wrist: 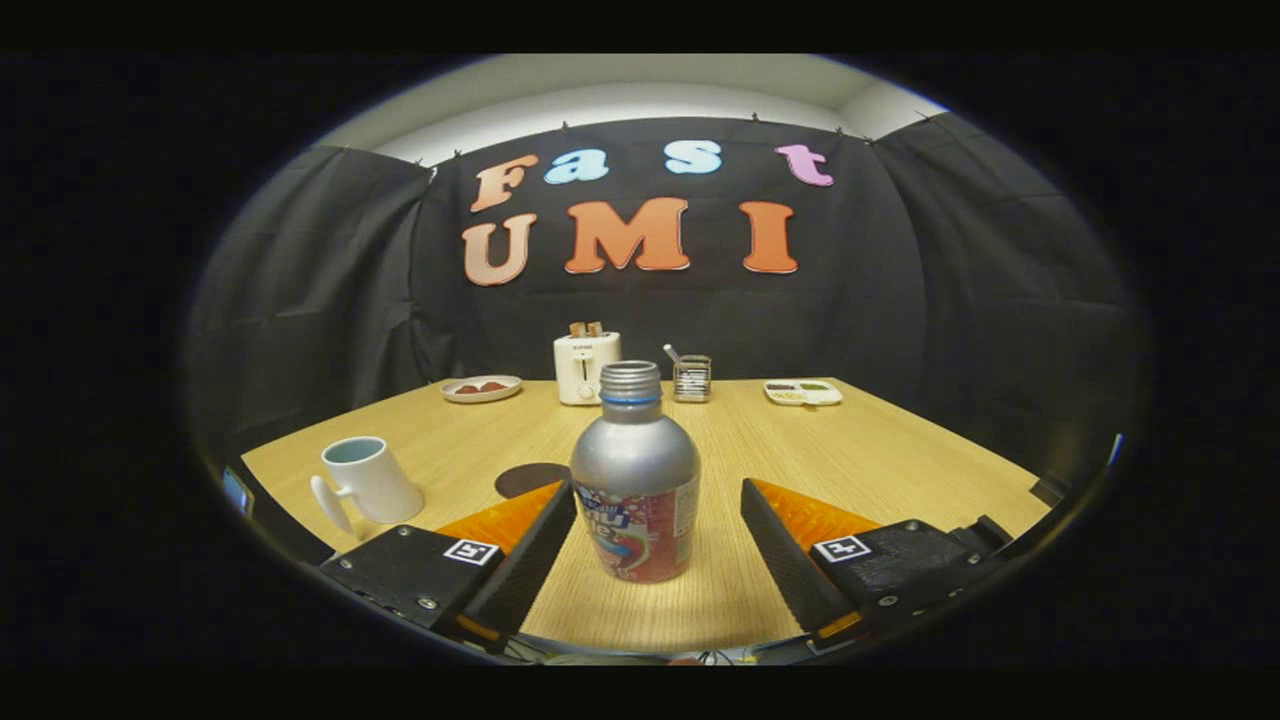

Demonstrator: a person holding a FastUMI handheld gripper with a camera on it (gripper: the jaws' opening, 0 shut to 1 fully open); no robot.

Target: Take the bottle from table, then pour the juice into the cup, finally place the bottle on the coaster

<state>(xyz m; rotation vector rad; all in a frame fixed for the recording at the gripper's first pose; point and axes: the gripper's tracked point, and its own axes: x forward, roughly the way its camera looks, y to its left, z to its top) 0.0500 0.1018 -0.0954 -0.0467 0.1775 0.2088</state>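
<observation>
light: dim booth, bright strip above wall | glare: bottle (634, 470) shoulder sheen | edges: fisheye bending | focus: sharp

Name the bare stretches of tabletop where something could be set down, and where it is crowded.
Free: the table right of the bottle, and between cup and plate. Crowded: the far edge by the toaster, and between the open gripper fingers.

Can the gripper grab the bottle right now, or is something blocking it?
Probably yes. The bottle stands upright between the open gripper fingers, one finger close beside it, the other apart, with nothing in between. The cup sits off to the side.
</observation>
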